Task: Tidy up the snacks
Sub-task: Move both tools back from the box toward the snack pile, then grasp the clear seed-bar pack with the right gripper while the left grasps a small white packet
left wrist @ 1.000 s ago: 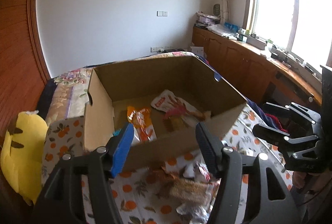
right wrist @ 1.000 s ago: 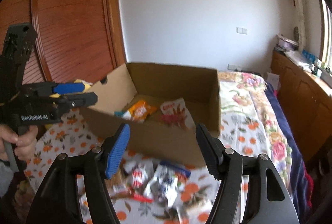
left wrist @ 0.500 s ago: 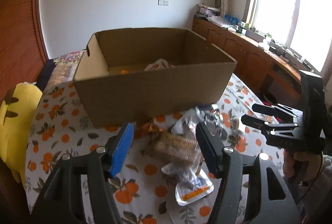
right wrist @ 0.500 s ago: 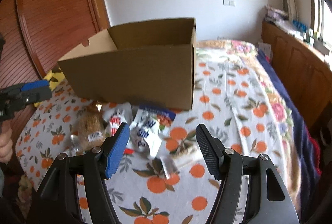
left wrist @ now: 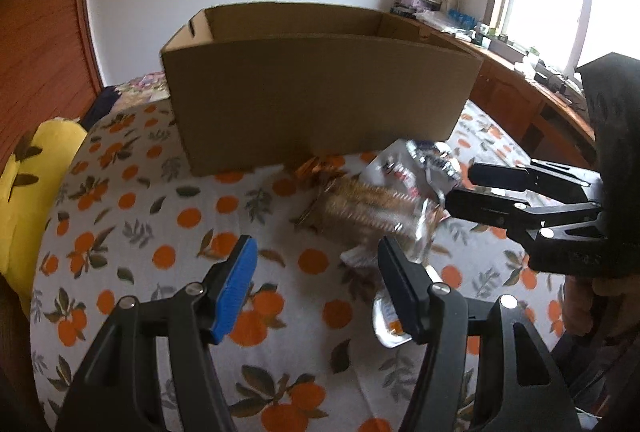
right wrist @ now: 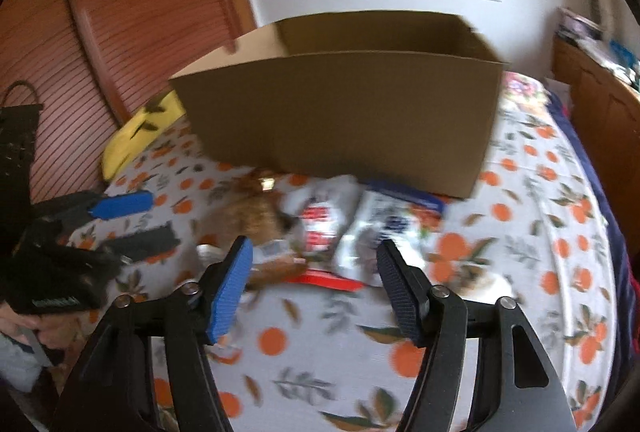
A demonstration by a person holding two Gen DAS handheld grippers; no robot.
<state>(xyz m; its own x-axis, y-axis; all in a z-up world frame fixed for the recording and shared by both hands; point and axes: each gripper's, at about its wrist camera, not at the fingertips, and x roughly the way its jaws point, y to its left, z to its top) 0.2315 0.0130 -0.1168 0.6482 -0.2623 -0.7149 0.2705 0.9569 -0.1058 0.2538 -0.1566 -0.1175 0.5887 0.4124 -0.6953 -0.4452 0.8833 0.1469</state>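
While tilted down over the orange-printed bedspread (left wrist: 140, 212), holds the left hand-held gripper (left wrist: 316, 252) released and empty, jaws wide, aimed at the brown biscuit packet (left wrist: 360, 204) just ahead. Probably lined up that way to straddle the packet across its narrow side.

Opposite, the right hand-held gripper (right wrist: 314, 252), jaws closing with nothing clamped between them; only loose packets on the bed beyond the pads. Pointed toward the red-and-white packet (right wrist: 320, 224) and the white-and-blue packet (right wrist: 380, 228), lying edge to edge and partly overlapped. Cannot tell which of the two is meant.

Snacks heaped on the bed just in front of the cardboard box (left wrist: 320, 92), some touching its near wall; gathered there, it seems, for a short carry over the rim. Box open-topped and upright on the bed, contents hidden from this low angle. Silver packet (left wrist: 432, 160) near the box's corner, close by the right jaws' tips. Yellow plush cushion (left wrist: 24, 192) at the bed's edge, well apart from the pile and no part of the job.

Judged as the reach-down before a pick, one packet per hand. Worth minding: crinkly film, slippery and overlapped, so easy to pinch two at once or drag a neighbour along. Biscuit packet likely brittle inside, so better a light squeeze.
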